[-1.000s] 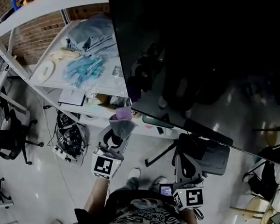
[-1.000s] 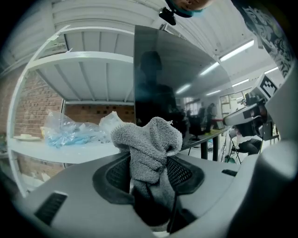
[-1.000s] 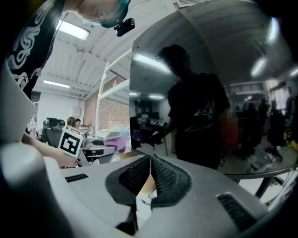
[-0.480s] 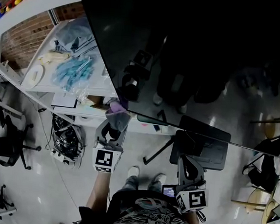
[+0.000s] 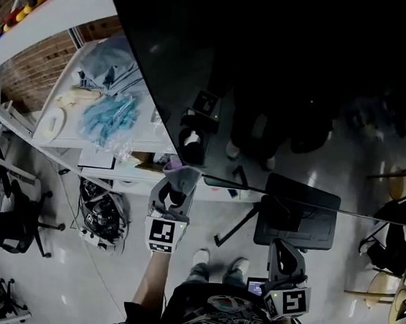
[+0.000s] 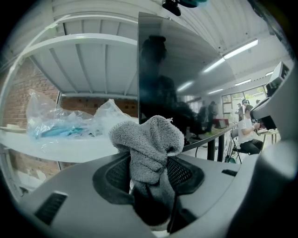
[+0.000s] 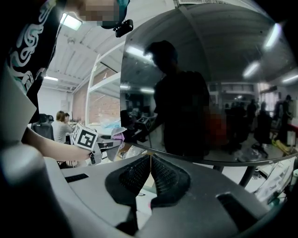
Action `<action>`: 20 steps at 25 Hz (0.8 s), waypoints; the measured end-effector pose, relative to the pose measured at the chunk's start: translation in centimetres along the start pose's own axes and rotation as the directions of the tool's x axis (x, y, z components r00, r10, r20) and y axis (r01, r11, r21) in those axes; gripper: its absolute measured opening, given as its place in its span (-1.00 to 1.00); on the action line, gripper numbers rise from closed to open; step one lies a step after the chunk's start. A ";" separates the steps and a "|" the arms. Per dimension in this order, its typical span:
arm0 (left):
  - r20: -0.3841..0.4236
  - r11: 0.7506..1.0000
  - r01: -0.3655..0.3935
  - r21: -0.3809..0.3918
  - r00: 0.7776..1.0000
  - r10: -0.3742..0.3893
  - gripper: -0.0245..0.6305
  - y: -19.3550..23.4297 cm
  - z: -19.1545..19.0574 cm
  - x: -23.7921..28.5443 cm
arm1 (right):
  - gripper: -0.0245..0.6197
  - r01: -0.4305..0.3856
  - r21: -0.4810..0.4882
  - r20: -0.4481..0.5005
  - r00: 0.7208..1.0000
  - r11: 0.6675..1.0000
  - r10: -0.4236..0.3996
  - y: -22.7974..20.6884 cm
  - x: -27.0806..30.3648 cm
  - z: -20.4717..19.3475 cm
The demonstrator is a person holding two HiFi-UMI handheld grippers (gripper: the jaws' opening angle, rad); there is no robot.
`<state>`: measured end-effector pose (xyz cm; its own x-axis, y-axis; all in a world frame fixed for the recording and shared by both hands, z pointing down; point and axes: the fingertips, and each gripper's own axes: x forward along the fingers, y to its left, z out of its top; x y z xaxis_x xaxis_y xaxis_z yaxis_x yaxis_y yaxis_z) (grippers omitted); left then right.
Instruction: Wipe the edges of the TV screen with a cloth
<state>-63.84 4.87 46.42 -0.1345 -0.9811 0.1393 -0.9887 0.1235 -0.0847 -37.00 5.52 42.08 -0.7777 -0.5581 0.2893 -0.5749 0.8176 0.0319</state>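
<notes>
Left gripper [image 5: 175, 189] had its jaws pinched on the grey cloth [image 5: 181, 176]; the left gripper view showed the cloth [image 6: 150, 139] bunched up between the pads. The cloth sat right at the lower corner of the TV screen [image 5: 300, 96], by its bottom edge. I couldn't confirm actual contact.

Right gripper [image 5: 283, 251] was held low near the body, well apart from the screen. Its jaws were pressed together with nothing between them [image 7: 149, 171].

The screen was off and dark, its glossy face mirroring ceiling strip lights and a silhouette [image 7: 186, 97].

Room: pale, shiny floor [image 5: 59, 272]. A white shelf [image 5: 67, 135] stood just beside the screen's edge, with blue items in clear plastic bags [image 5: 112, 111] on it. There was a brick wall [image 5: 38, 69] behind the shelf, a tangle of cables [image 5: 103, 209] under it, and a black office chair [image 5: 4, 218] off to the left. A seated person [image 7: 60, 124] was in the background.
</notes>
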 end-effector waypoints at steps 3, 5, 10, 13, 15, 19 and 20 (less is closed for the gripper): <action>0.006 1.000 0.017 -0.019 1.000 -0.017 -0.32 -0.3 0.0 0.0 | -0.83 0.006 -0.004 0.006 1.000 1.000 -0.006 0.2 0.2 0.4; 0.008 0.999 0.028 -0.015 1.000 -0.028 -0.32 -0.5 0.2 -0.2 | -0.83 0.002 -0.009 -0.009 1.000 1.000 -0.003 0.9 0.3 0.4; 0.024 0.997 0.066 -0.038 0.998 -0.065 -0.32 -1.4 0.5 -0.4 | -0.83 -0.010 -0.015 -0.015 1.000 1.000 0.010 2.1 0.5 0.2; 0.056 0.994 0.090 -0.054 0.995 -0.087 -0.32 -2.0 1.0 -0.2 | -0.83 0.004 -0.007 -0.033 0.999 1.000 -0.004 2.3 0.7 0.0; 0.055 0.994 0.107 -0.035 0.993 -0.105 -0.32 -2.2 1.2 0.1 | -0.83 0.009 -0.006 -0.046 0.999 1.000 -0.010 2.5 0.8 -0.2; 0.050 0.988 0.151 -0.014 0.987 -0.150 -0.32 -3.2 1.2 -0.1 | -0.83 0.023 -0.006 -0.029 0.999 1.000 -0.023 3.0 0.6 -0.6; 0.051 0.987 0.158 -0.006 0.986 -0.157 -0.32 -3.3 1.3 0.0 | -0.83 0.024 -0.008 -0.027 0.999 1.000 -0.024 3.1 0.6 -0.7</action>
<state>-60.53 4.27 45.44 0.0262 -0.9946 0.1001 -0.9979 -0.0320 -0.0559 -39.10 7.84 43.00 -0.7565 -0.5737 0.3139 -0.5913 0.8051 0.0464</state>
